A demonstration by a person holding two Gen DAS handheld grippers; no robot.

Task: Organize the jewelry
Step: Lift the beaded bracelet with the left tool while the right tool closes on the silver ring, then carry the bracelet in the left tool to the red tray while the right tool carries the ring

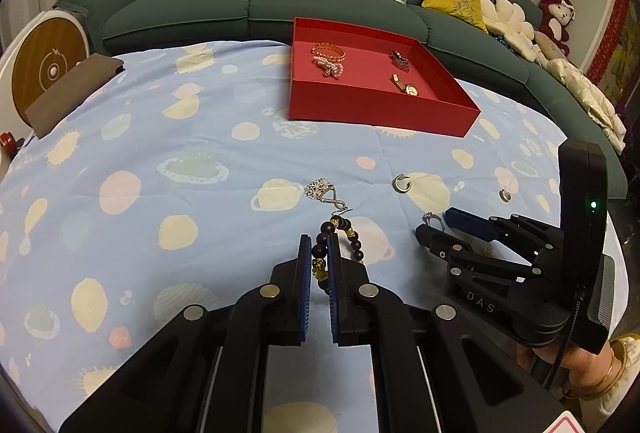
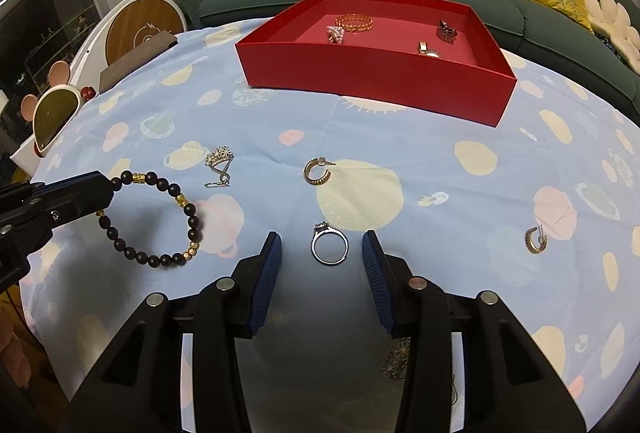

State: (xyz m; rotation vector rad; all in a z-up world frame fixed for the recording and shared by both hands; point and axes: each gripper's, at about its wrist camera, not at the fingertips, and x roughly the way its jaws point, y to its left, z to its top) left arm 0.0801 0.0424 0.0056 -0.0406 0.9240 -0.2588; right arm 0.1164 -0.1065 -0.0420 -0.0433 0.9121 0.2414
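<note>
My left gripper [image 1: 320, 247] is shut on a bracelet of dark and gold beads [image 1: 344, 233]. The right wrist view shows its loop [image 2: 152, 217] hanging from the left gripper [image 2: 106, 189] low over the blue cloth. My right gripper [image 2: 321, 235] is open and points down at the cloth. A silver ring with a stone [image 2: 330, 245] lies between its fingers, untouched. The left wrist view has the same ring [image 1: 434, 220] at the right gripper's tips [image 1: 435, 221]. The red tray [image 1: 384, 113] [image 2: 372, 81] at the back holds a gold bangle [image 2: 354, 21], a pearl piece, a watch and a dark clip.
Loose on the cloth are a silver brooch [image 2: 219, 157], a gold hoop earring [image 2: 318, 172] and a second hoop earring [image 2: 536, 240] at right. A flower-shaped chain [image 2: 396, 357] lies under the right gripper's body. A green sofa with cushions curves behind the table.
</note>
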